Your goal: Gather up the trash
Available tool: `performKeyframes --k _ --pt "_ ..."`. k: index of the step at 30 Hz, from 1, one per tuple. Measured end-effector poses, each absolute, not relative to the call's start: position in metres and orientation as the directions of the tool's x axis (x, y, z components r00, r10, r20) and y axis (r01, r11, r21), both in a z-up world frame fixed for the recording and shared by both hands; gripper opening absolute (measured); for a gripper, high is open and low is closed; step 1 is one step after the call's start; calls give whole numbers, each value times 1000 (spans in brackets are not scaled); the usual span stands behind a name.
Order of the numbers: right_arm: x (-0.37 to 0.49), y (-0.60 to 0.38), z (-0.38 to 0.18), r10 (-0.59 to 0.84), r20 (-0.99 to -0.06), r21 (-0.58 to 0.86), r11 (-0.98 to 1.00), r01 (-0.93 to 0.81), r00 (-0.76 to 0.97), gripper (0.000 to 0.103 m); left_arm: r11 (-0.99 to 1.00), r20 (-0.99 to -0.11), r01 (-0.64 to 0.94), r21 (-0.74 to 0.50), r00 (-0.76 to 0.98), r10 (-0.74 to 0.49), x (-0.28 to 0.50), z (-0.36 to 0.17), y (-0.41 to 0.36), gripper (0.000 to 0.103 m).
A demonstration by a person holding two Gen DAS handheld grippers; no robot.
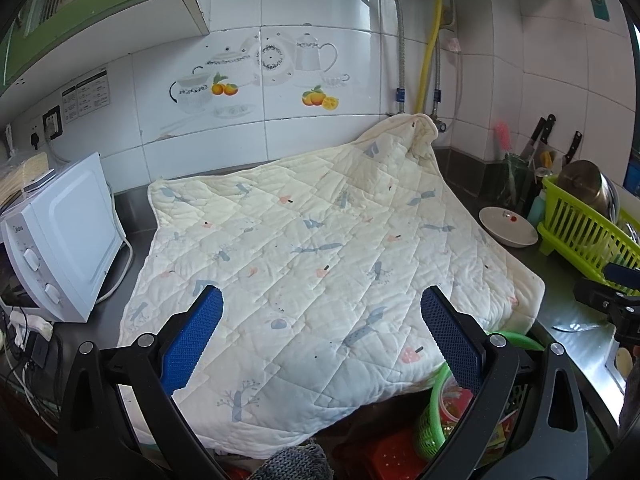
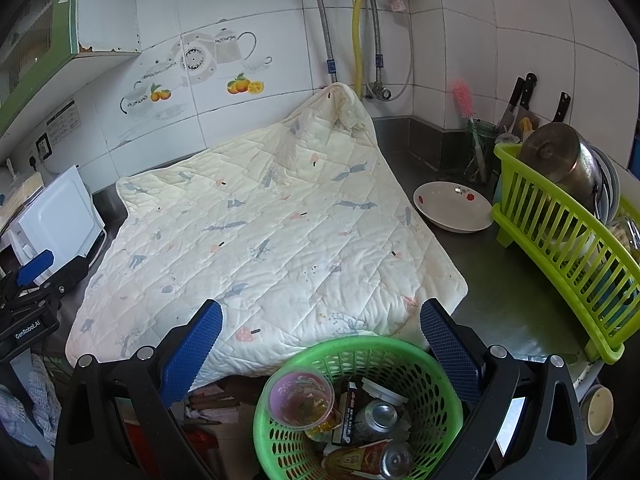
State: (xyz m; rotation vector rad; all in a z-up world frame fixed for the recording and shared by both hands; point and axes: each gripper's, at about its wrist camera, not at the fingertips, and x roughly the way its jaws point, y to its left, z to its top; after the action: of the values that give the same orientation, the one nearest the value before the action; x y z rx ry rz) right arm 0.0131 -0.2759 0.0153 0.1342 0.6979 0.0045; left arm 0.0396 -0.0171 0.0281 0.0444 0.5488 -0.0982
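A green mesh basket point(image 2: 344, 356) sits just below the counter's front edge and holds trash: a plastic cup point(image 2: 301, 398), two drink cans point(image 2: 378, 416) and a dark carton point(image 2: 351, 408). My right gripper point(image 2: 320, 344) hangs open just above the basket with nothing between its blue pads. My left gripper point(image 1: 322, 330) is open too, held over the near part of a cream quilted cloth point(image 1: 320, 248) that covers the counter. The basket point(image 1: 430, 420) peeks out under the cloth's edge in the left wrist view. Nothing lies on the cloth point(image 2: 272, 240).
A white microwave point(image 1: 68, 236) stands left of the cloth. On the right stand a white bowl point(image 2: 452, 206), a lime dish rack point(image 2: 560, 240) with a metal pot point(image 2: 560, 160), and knives point(image 2: 520, 96) by the wall. The bare steel counter point(image 2: 508, 312) shows beside the rack.
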Motion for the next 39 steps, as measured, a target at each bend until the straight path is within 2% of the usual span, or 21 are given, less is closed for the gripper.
performKeyframes --k 39 --pt "14 -269 18 71 -620 125 992 9 781 96 997 -506 81 20 860 -60 35 30 -17 98"
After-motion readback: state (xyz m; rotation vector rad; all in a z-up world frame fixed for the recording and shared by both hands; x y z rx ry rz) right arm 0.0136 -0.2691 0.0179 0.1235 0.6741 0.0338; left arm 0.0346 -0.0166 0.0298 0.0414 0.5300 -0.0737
